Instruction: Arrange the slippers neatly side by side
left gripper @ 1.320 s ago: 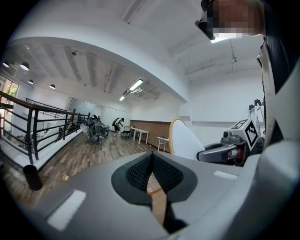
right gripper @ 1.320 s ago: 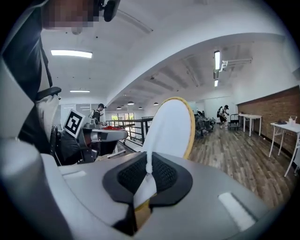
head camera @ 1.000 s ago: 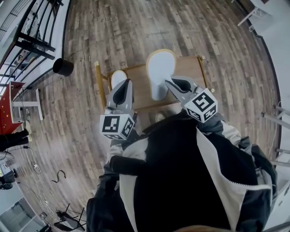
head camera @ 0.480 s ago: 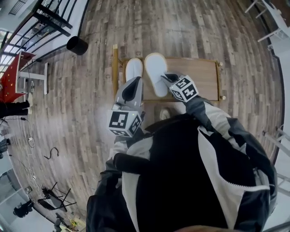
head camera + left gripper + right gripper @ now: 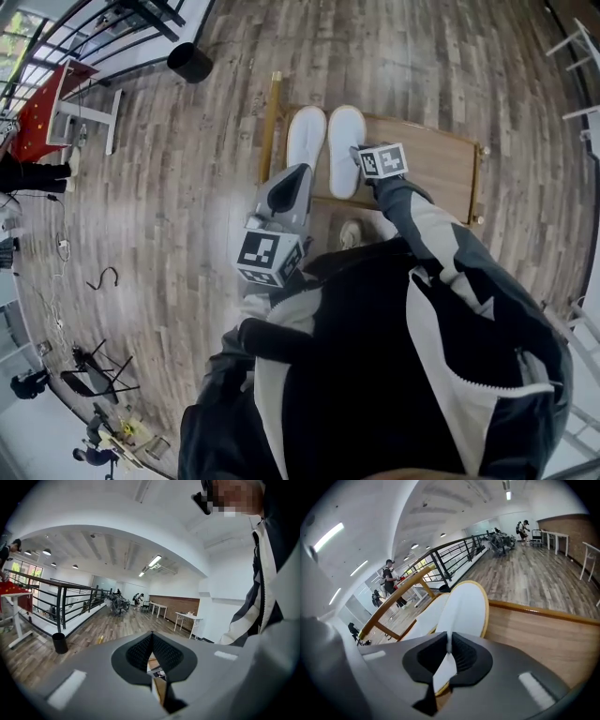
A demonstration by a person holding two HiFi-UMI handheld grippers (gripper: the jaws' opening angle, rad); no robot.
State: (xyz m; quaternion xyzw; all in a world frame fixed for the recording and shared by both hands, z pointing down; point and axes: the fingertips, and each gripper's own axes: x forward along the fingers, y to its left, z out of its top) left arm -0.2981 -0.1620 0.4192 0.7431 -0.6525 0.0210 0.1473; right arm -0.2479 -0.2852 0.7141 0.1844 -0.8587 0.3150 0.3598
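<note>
Two white slippers lie side by side on a low wooden platform (image 5: 427, 164). The left slipper (image 5: 306, 136) lies free. My right gripper (image 5: 361, 155) is at the near end of the right slipper (image 5: 345, 150), shut on a thin white edge of it. In the right gripper view that right slipper (image 5: 464, 606) runs away from the right gripper (image 5: 449, 644), with the left slipper (image 5: 429, 613) close beside it. My left gripper (image 5: 286, 187) hangs nearer to me, short of the platform, shut and empty; in its own view the left gripper (image 5: 151, 637) holds nothing.
A black bin (image 5: 189, 62) stands on the wood floor at the far left, near a railing and a red table (image 5: 80, 89). A shoe of the person (image 5: 352, 232) is just in front of the platform. White table legs (image 5: 574, 42) stand far right.
My right gripper has come down and forward with the slipper, which now sits on the platform next to the other one. My left gripper has shifted a little.
</note>
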